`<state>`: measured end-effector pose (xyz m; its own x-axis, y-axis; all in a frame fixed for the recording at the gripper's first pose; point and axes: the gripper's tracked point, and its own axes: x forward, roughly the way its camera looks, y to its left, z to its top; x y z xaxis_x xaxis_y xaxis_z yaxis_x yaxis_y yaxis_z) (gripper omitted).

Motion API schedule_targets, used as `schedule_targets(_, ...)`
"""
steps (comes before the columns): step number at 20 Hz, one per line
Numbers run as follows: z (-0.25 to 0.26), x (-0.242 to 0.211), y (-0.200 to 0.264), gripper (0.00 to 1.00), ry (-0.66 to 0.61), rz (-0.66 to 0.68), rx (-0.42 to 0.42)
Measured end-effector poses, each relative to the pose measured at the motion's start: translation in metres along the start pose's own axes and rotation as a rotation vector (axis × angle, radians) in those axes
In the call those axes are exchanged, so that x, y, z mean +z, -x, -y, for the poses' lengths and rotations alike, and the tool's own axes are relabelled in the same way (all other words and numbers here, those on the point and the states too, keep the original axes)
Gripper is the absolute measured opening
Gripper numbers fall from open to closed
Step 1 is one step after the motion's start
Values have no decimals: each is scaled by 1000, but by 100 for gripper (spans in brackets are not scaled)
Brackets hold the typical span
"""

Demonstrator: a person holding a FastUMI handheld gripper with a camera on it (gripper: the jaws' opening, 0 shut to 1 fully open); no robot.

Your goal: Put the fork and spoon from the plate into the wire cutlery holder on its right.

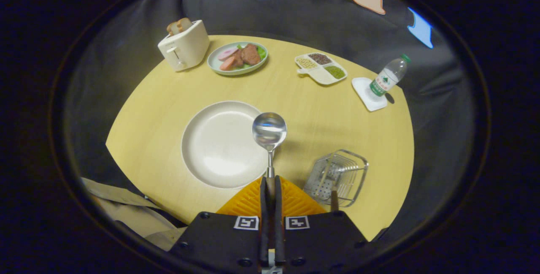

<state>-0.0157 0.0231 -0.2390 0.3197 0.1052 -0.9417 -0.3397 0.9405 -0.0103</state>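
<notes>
**Spoon gripped above the plate, fork already in the wire holder**

The gripper (pixel 270 189) has its two fingers pressed together on the handle of the spoon (pixel 269 132). The jaws are closed on that handle, and the spoon points straight ahead of the fingers. Its shiny bowl sits beyond the fingertips, over the right rim of the plate (pixel 219 143). Whether the spoon touches the plate or hangs above it cannot be told.

The plate is round, pale and bare, and it lies on the wooden table (pixel 160 109) just left of the fingers. To the right of the fingers, near the table's near edge, stands the wire holder (pixel 337 177). A utensil with a dark handle lies inside it, leaning toward the near side; this looks like the fork (pixel 334 187), though its tines are hard to make out among the wires.

At the far left of the table stands a toaster (pixel 184 45) with bread in its slots. Beside it on the right is a dish of food (pixel 238 57) with sliced meat and greens. Further right lies a divided tray (pixel 321 68) with three kinds of grains or beans. At the far right a water bottle (pixel 387 77) stands on a white coaster (pixel 366 96).
</notes>
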Motion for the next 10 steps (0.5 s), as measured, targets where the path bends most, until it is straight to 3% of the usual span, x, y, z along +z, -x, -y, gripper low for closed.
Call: schedule_targets(10, 71, -26, 23, 9, -38, -75, -71)
